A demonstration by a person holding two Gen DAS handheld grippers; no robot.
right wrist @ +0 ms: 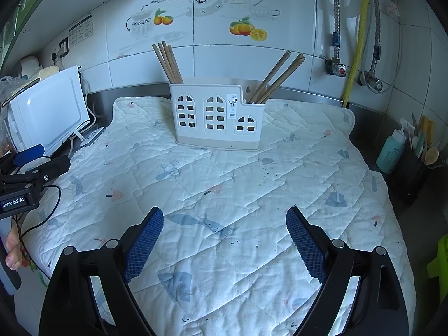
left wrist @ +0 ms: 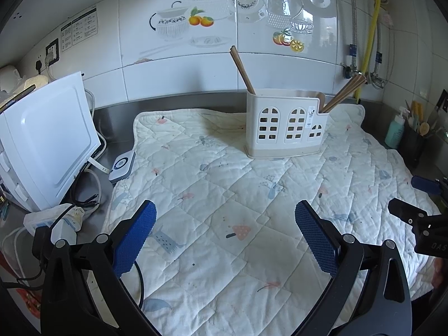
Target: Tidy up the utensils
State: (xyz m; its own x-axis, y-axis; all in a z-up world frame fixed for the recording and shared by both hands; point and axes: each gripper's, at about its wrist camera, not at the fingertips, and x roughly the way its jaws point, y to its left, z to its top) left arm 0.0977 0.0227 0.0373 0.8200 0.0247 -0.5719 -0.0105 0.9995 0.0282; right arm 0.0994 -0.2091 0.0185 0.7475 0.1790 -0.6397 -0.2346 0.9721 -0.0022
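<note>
Standing on quilted mat, utensil holder contains chopsticks.

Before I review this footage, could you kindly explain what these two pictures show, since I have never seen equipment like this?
No robot arm here: a person holds a two-finger gripper in each hand, with a fisheye camera on each looking along its blue-padded fingers. One picture is from the left gripper, the other from the right gripper. Both are open and hold nothing. They hover over a quilted mat on a steel kitchen counter. On the mat stands a white utensil holder shaped like a house, with wooden chopsticks leaning in its left end and more chopsticks in its right end. A white appliance sits to the left.
</note>
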